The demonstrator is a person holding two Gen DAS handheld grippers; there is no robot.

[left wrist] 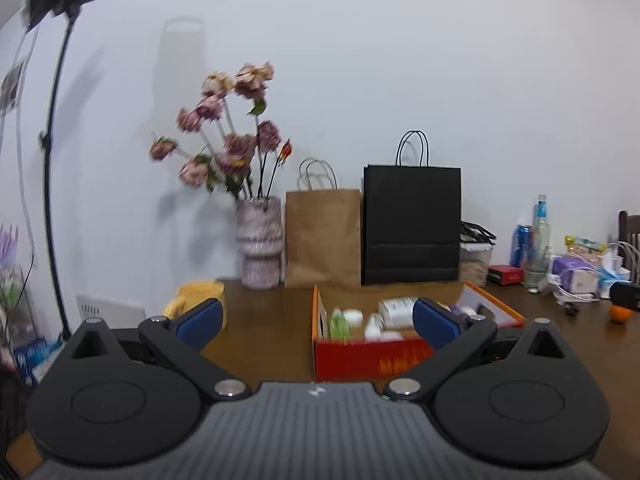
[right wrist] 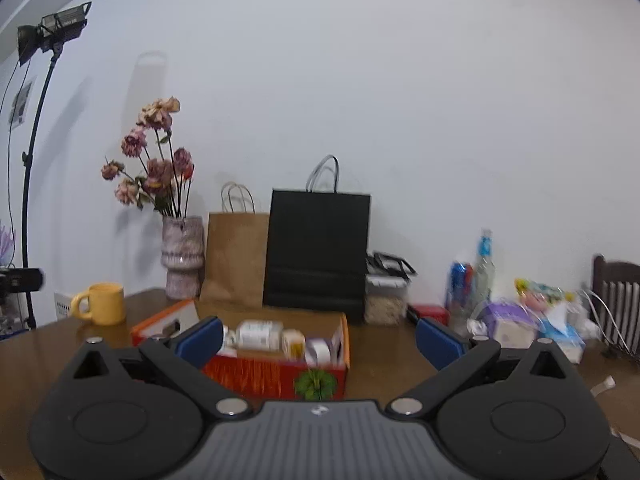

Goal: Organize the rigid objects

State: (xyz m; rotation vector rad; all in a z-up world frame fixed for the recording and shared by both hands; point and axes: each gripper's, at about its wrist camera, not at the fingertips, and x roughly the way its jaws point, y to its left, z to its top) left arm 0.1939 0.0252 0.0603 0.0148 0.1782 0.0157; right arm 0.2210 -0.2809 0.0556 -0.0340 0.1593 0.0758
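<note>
White wall backs a brown wooden surface (left wrist: 272,336) cluttered along its far edge. At lower centre of both views sits the open red cardboard box (left wrist: 360,356), collecting small bottles and cartons (right wrist: 260,334) so they stay together. Both the left hand-held gripper (left wrist: 318,320) and the right hand-held gripper (right wrist: 318,338) hover spread wide and empty, apparently ready to pick.

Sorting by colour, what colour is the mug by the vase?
Yellow mug, clearest in right wrist view.
</note>
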